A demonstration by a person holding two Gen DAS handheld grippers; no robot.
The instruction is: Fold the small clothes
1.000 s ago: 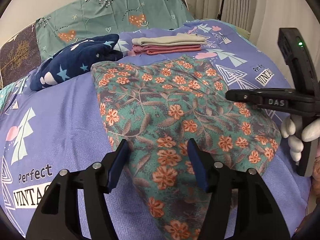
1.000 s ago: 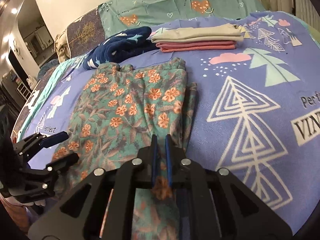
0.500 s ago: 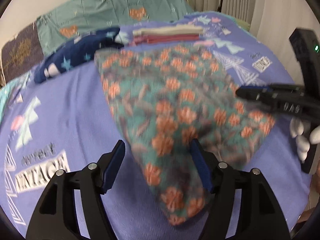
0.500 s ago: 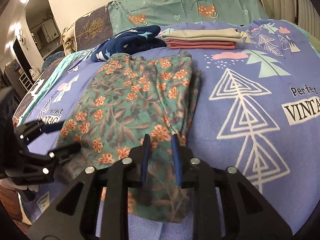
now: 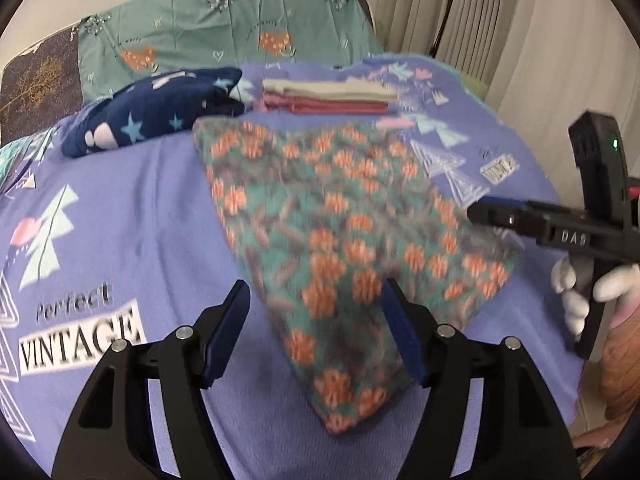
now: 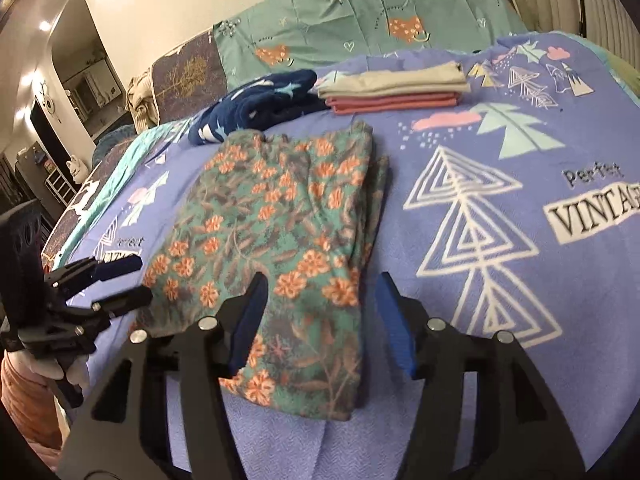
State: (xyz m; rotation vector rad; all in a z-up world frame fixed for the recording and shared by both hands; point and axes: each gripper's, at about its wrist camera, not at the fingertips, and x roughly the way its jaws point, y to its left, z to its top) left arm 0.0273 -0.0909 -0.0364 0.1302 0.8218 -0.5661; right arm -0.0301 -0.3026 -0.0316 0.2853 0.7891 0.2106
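Purple printed fleece blanket (image 6: 520, 240) covers the bed, lettering "Perfect VINTAGE" at 3 o'clock. Teal heart-patterned pillow (image 6: 360, 20) at 12 o'clock. Dark tree-print cushion (image 6: 184, 76) at 10 o'clock. Pleated beige curtain (image 5: 520, 20) at 1 o'clock, left view.

left gripper (image 5: 316, 330) hovers with jaws apart, right gripper (image 6: 318, 320) jaws opening, both empty and angled downward.

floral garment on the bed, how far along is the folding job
Done: a beige and pink folded stack sits at the far side of the bed. In hand: the floral garment lies flat, folded lengthwise; the right gripper is opening with nothing pinched, and the left gripper is open. Left: the floral piece probably needs more folds, and the navy star garment lies bunched.
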